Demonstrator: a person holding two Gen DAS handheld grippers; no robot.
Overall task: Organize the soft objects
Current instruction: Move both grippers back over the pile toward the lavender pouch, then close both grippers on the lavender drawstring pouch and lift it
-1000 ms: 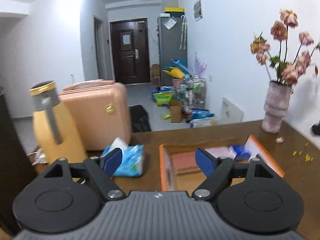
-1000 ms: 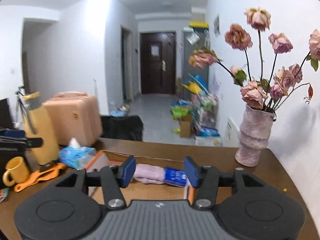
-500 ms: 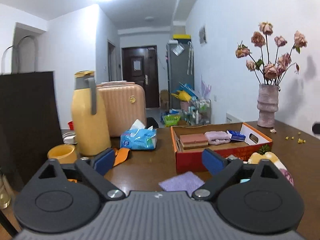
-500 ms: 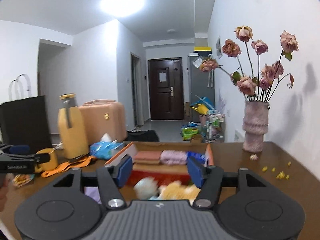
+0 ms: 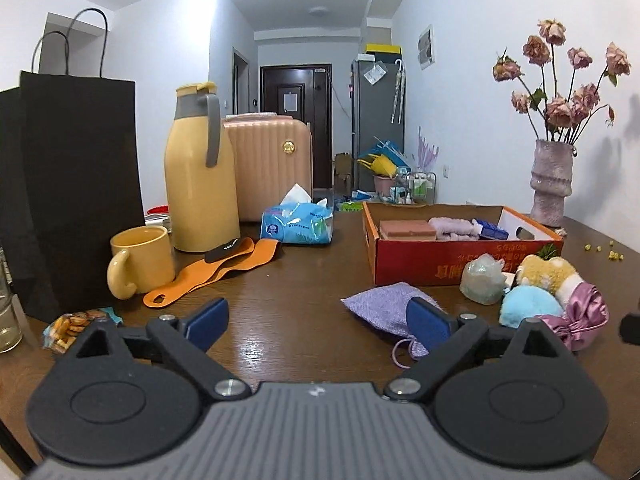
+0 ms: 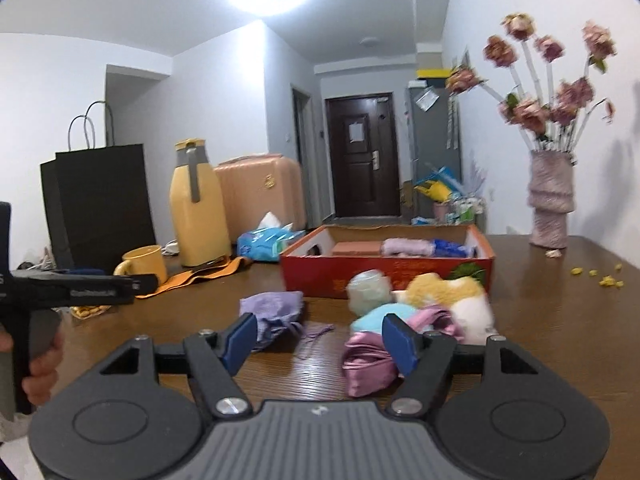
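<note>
Left gripper [image 5: 318,320] held low over the brown table [image 5: 280,312], aimed slightly downward, jaws spread very wide after opening further a moment ago, nothing between the blue pads; right-hand pad [image 5: 426,322] overlapping the near edge of the lilac drawstring pouch [image 5: 384,308] in the picture, contact impossible to judge. Right gripper [image 6: 318,338] likewise low and tilted a little down, jaws partly apart and just now widening, gripping nothing; right pad [image 6: 396,340] in front of the shiny pink satin bag [image 6: 366,364], left pad [image 6: 240,338] near the lilac pouch. Seen at the left edge of the right wrist view: the left hand [image 6: 38,364] wrapped round the handle of the other gripper.

Just beyond the pads, a cluster of soft things lying close together on the table: pale blue plush [image 5: 528,306], yellow and white plush [image 5: 550,272], pale green bundle [image 5: 482,280], pink bag at the near right. Behind them, touching or nearly so, the red cardboard box [image 5: 424,266], holding a brick-coloured folded cloth [image 5: 408,229], a lilac rolled towel [image 5: 454,226] and a blue packet [image 5: 490,230] side by side.

Further left: snack packet [image 5: 74,324], yellow mug [image 5: 140,260], orange strap [image 5: 216,268], black paper bag [image 5: 72,184], yellow jug [image 5: 200,168], blue tissue pack [image 5: 296,224], pink suitcase [image 5: 272,164]. At the far right, vase of dried roses [image 5: 552,182]
</note>
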